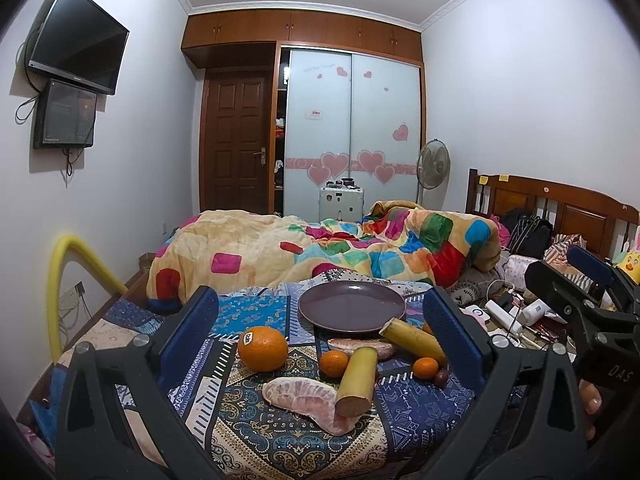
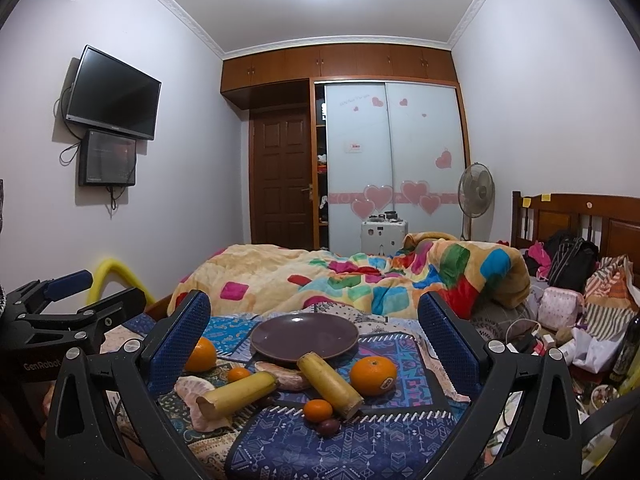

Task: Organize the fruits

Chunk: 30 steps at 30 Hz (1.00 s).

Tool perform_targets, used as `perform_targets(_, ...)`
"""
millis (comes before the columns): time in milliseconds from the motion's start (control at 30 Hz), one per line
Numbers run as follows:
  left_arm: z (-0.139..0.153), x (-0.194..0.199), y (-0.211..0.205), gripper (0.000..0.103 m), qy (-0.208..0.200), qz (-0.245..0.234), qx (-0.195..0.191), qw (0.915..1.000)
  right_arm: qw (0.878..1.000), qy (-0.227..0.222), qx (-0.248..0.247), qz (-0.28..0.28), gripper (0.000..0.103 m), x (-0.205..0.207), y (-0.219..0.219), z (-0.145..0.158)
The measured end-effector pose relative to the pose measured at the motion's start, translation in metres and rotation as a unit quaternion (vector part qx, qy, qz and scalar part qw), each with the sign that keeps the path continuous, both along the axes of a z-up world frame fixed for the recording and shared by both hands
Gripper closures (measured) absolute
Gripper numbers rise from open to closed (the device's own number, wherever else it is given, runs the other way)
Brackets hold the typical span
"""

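Both grippers are just hovering over the patterned bedspread point(image 2: 320, 444), fingers spread wide, nothing in them: left gripper point(image 1: 320, 338), right gripper point(image 2: 314, 340). The fruit sits loose near the bedspread's front edge: big orange point(image 1: 263, 349), pomelo segment point(image 1: 308, 400) touching a yellow cane piece point(image 1: 357, 380). The purple plate point(image 1: 352, 306), further back, is bare.
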<state>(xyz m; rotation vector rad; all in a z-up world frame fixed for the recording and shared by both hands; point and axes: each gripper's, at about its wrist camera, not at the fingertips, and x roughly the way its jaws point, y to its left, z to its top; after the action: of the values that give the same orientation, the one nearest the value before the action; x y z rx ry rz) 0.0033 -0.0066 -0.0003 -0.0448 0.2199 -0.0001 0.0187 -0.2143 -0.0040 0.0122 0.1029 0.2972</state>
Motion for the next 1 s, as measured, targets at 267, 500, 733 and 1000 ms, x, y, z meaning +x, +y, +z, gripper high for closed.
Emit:
perform_targets(267,0.0004,-0.0009,0.0008,0.0,-0.001,0.001,0.001,1.0,1.0,0.0,0.0,0.0,0.0,0.0002,0.0008,0.002)
perform_targets(500,0.0001,0.0,0.0011,0.0,0.002,-0.001,0.003,1.0,1.0,0.0,-0.002,0.001,0.0,0.0001,0.0001,0.0023)
perform_targets(733,-0.0023,0.0,0.0,0.0,0.003,-0.004,0.004,1.0,1.0,0.001,-0.002,0.002,0.0,-0.0016,0.0028,0.0054)
perform_targets(1000,-0.0043,0.0009,-0.0022,0.0,0.005,-0.003,0.007,1.0,1.0,0.0,-0.001,0.002,0.0,-0.0018,0.0036,0.004)
